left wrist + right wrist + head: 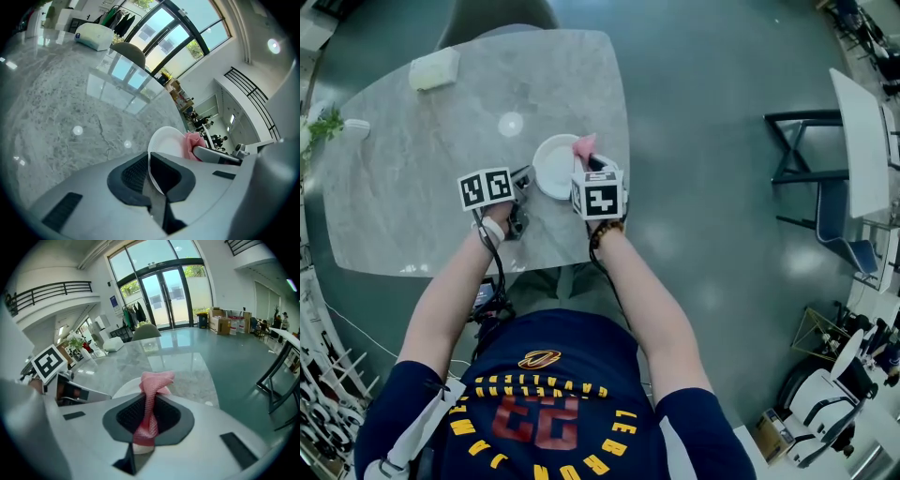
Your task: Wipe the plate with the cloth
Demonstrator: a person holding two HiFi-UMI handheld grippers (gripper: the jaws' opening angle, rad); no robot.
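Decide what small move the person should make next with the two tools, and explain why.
Probably sweep the right tool towards the left one, dragging the pink cloth across the face of the white plate. The right tool is shut on the cloth, which sits only at the plate's rim. The left tool is shut on the rim at the other side, steadying the plate on the table.

Both your arms reach forward, and your left forearm (448, 291) and right forearm (645, 295) come closer together toward the grippers. Your left gripper (151, 174) has its jaws closed on the rim of the plate (168, 139). Your right gripper (147, 420), just beside it, has its jaws pressed on the pink cloth (153, 379).
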